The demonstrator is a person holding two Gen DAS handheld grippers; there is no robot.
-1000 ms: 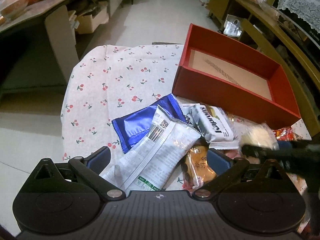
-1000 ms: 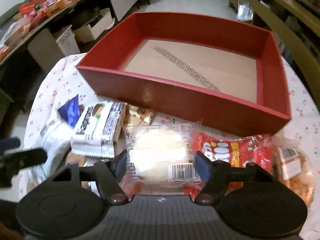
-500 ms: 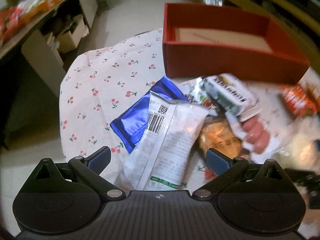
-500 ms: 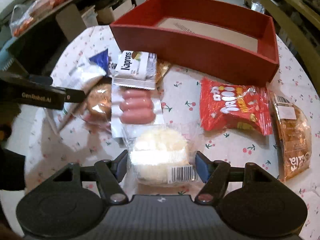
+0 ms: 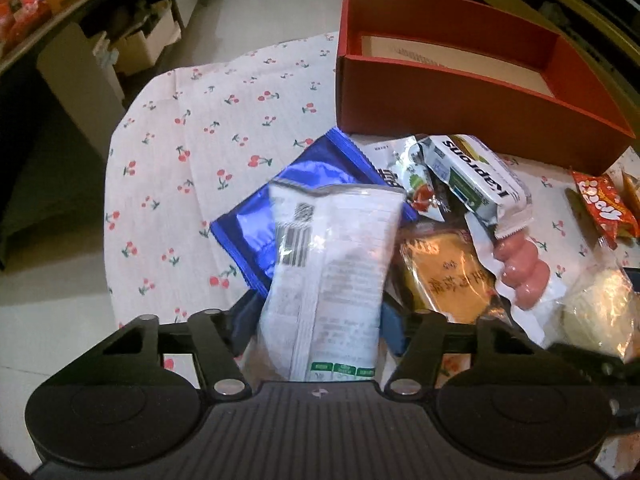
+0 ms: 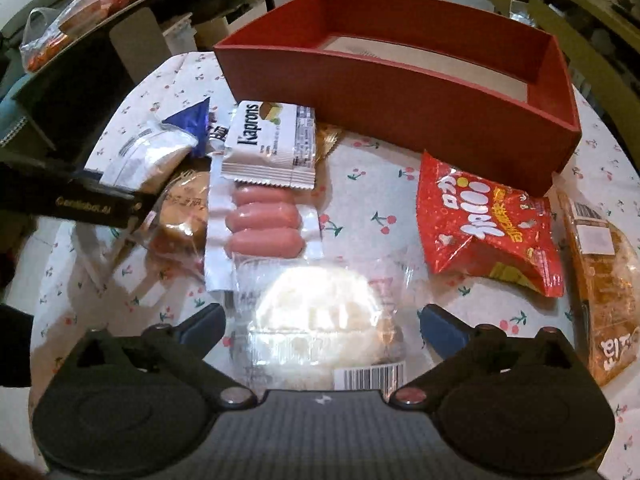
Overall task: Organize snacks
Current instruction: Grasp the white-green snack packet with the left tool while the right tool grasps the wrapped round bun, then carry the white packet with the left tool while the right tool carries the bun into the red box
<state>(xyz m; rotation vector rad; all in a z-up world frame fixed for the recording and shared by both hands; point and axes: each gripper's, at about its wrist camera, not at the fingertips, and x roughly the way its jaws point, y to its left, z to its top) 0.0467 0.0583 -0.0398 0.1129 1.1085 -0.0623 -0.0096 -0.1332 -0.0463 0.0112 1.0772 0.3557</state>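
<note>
On the cherry-print cloth [image 5: 208, 128] covering the surface, snacks lie in a loose heap in front of a red box [image 6: 400, 92], which stands at the far side with its cardboard floor bare.

Left claw [image 5: 316, 320] — jaws closing on a white packet [image 5: 328, 264], blue pads pressing its two sides. That packet lies across a blue foil pouch [image 5: 280, 200]. Just right of it: an orange cake pack [image 5: 444, 280], a sausage pack [image 5: 520, 272], and a "Kaprons" wafer pack [image 6: 272, 140] overlapping the sausages' far end.

Right claw [image 6: 320, 328] — jaws opening, standing wide. A clear-wrapped white bun [image 6: 320, 316] lies between them, pads clear of the wrapper on both sides; it touches the near end of the sausage pack.

Further right, apart from the heap: a red crisp bag [image 6: 484, 236] near the box's front wall, and an orange bread bag [image 6: 604, 280] at the cloth's edge.
</note>
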